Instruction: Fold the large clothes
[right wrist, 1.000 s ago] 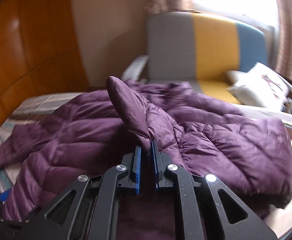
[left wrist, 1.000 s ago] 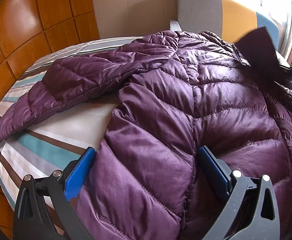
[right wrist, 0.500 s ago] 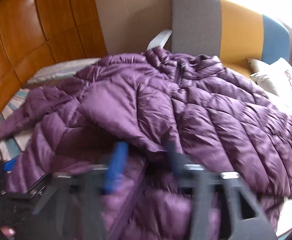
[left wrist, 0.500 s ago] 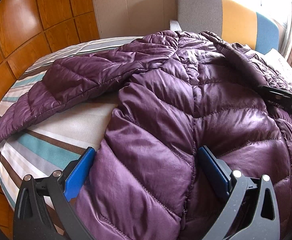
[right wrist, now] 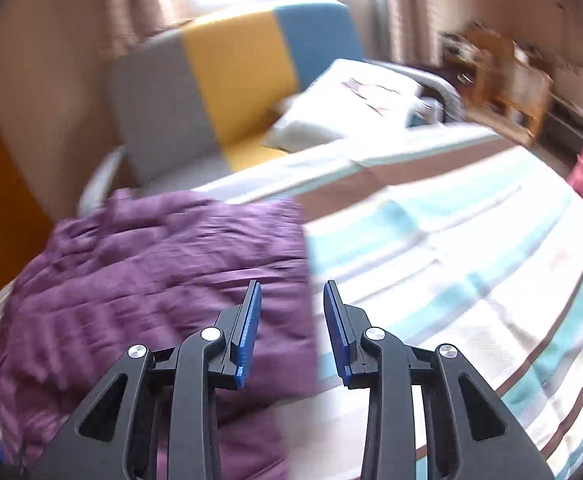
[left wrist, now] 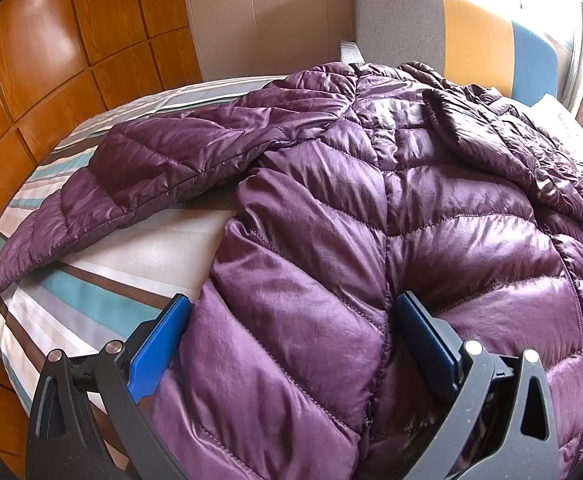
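The purple puffer jacket (left wrist: 371,208) lies spread on the striped bed (left wrist: 91,292), one sleeve (left wrist: 131,176) stretched toward the wooden wall panels (left wrist: 51,60). The left gripper (left wrist: 291,344) has its jaws wide apart, with a thick part of the jacket's hem between them; I cannot tell if the pads press it. The right gripper (right wrist: 289,332) is above the jacket's edge (right wrist: 283,248), where the bare bed sheet (right wrist: 451,260) begins. Its jaws are closing and hold nothing. An armchair (right wrist: 211,92) stands behind the bed.

hand-held gripper (right wrist: 291,328) | black frame | blue pads (right wrist: 247,336) | silver screws (right wrist: 210,334)
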`<action>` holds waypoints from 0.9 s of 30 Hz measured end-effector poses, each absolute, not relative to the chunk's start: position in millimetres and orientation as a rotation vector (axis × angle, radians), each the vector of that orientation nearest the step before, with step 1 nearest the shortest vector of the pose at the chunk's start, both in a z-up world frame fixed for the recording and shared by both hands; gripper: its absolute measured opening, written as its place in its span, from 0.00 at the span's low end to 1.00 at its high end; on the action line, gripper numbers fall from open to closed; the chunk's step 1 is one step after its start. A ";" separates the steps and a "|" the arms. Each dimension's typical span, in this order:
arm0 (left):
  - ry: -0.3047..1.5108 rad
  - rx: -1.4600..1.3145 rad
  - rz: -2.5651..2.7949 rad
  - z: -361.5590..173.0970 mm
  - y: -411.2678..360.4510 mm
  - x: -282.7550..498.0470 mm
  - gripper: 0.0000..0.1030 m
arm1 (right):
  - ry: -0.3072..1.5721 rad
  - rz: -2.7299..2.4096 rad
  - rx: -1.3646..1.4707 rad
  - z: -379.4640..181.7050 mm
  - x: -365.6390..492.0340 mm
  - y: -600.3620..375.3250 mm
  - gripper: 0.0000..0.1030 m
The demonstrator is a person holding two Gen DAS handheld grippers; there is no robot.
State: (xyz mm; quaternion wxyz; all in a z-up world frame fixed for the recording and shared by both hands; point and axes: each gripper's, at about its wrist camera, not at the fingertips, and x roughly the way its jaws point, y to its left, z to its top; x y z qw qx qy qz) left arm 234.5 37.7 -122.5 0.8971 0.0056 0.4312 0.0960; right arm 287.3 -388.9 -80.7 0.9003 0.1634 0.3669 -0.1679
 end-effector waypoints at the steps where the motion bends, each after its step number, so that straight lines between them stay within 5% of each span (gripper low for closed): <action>1: 0.893 0.013 0.199 -122.5 37.9 234.4 0.98 | 0.773 -0.335 0.355 -86.6 292.4 -392.3 0.32; 3: 0.893 0.014 0.200 -122.3 37.8 234.2 0.98 | 0.802 -0.287 0.359 -95.9 302.6 -387.8 0.26; 17: 0.830 0.069 0.197 -85.4 18.8 236.1 0.98 | 0.830 -0.205 0.167 -118.4 312.0 -336.5 0.26; 27: 0.778 0.055 0.100 -51.0 -37.6 314.3 0.98 | 0.822 -0.208 0.166 -119.2 314.2 -333.7 0.26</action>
